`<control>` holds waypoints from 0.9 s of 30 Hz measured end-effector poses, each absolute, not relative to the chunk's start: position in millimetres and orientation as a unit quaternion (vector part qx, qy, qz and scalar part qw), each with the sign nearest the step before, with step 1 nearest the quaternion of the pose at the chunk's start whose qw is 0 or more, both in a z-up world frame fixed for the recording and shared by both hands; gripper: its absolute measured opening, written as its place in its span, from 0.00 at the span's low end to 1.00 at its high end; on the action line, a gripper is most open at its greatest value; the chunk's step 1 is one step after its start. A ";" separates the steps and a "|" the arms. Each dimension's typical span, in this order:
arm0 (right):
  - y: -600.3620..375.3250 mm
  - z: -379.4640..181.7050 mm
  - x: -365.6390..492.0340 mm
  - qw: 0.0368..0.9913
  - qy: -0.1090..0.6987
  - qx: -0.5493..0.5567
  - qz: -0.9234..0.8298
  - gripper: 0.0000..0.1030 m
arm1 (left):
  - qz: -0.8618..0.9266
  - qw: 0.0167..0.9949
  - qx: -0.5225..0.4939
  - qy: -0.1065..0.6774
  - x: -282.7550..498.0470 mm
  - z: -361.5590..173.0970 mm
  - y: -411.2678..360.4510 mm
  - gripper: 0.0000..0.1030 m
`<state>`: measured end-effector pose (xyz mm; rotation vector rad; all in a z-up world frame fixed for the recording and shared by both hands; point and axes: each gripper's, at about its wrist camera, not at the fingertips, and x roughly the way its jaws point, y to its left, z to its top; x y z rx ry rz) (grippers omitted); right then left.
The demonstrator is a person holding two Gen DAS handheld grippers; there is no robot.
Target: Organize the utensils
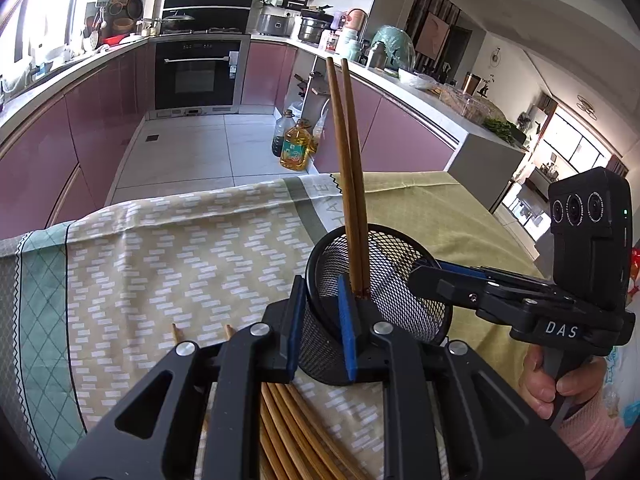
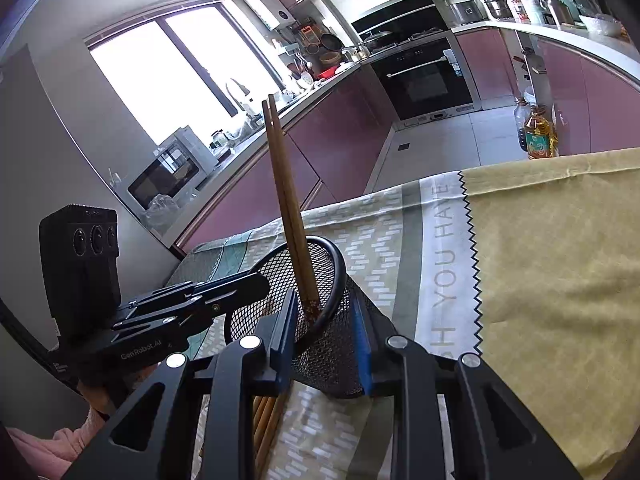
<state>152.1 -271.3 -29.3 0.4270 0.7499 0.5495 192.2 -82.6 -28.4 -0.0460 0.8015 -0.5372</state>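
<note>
A black mesh holder (image 1: 400, 280) stands on the patterned cloth (image 1: 160, 264), with two brown chopsticks (image 1: 352, 184) upright inside it. My left gripper (image 1: 322, 320) is shut on the holder's near wall, one pad outside and one inside the rim. My right gripper (image 2: 326, 340) straddles the holder (image 2: 340, 352) from the other side, its jaws apart around the body with the rim between them. The two chopsticks (image 2: 290, 200) lean against the rim. Several loose chopsticks (image 1: 296, 432) lie on the cloth under my left gripper; they also show in the right wrist view (image 2: 266, 420).
The table carries a patterned cloth and a plain yellow-green cloth (image 2: 560, 260). Beyond its far edge are the kitchen floor, purple cabinets (image 1: 100, 120), an oven (image 1: 196, 76) and oil bottles (image 1: 296, 148).
</note>
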 end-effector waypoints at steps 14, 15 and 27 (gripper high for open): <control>-238.1 -20.1 92.4 0.897 0.356 0.075 0.250 0.38 | -0.204 0.915 -0.006 0.348 133.6 -29.1 -17.6 0.38; -228.0 -26.5 90.6 0.891 0.369 0.064 0.259 0.38 | -0.200 0.911 -0.003 0.360 131.2 -36.6 -12.8 0.38; -163.0 -74.1 98.6 0.859 0.443 0.001 0.258 0.24 | -0.195 0.882 0.011 0.429 112.7 -94.6 -3.4 0.35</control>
